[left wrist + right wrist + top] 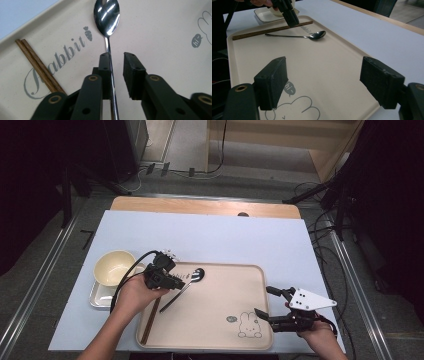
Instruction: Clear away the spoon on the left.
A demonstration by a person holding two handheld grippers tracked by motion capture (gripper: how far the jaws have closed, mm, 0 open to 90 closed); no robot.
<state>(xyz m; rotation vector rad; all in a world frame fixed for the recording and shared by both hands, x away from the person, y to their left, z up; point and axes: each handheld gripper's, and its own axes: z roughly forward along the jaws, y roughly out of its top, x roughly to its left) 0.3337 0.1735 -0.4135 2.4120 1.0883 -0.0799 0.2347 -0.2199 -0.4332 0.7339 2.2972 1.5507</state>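
The left tongs (117, 72) straddle the spoon (107, 22) lying on the tray (220, 320), handle against one pad, not yet pinched. Thin, stiff and slick, it probably needs a firm mid-handle grip. The right tongs (332, 82) hover agape, empty.

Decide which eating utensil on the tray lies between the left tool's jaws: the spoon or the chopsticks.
The spoon. Its shiny metal handle runs between the left tool's jaws, against one pad. The brown wooden chopsticks lie off to the side, by the tray's rim.

Grey floor (45, 270) (cables), wooden table (200, 206), dim room
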